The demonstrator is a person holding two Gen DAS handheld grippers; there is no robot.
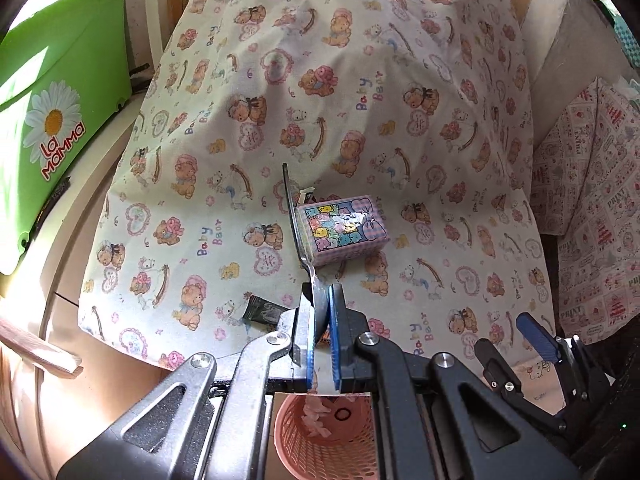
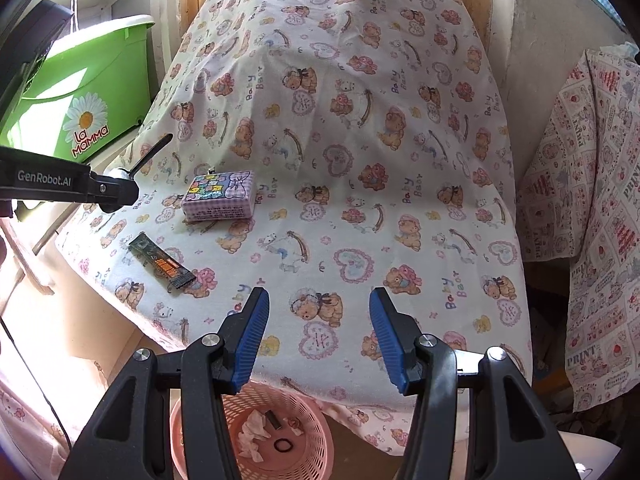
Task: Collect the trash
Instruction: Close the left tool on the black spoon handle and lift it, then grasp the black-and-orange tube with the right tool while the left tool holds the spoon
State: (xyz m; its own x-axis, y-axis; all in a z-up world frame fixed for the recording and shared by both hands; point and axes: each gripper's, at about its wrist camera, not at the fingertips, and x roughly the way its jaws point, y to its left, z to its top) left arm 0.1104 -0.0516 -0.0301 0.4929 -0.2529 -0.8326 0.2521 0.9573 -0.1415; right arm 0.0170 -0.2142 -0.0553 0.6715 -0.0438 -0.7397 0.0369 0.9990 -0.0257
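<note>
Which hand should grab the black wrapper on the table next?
Probably the right. Its tongs are open and empty above the bear-print cloth, with the black foil wrapper lying ahead to their left. The left tongs are shut on a metal spoon.

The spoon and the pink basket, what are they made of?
The spoon, held in the left tool, looks like shiny metal: its bowl is silvery and catches the light, though the handle looks dark. The pink basket looks like matt plastic, since its wall is a moulded grid of small holes.
</note>
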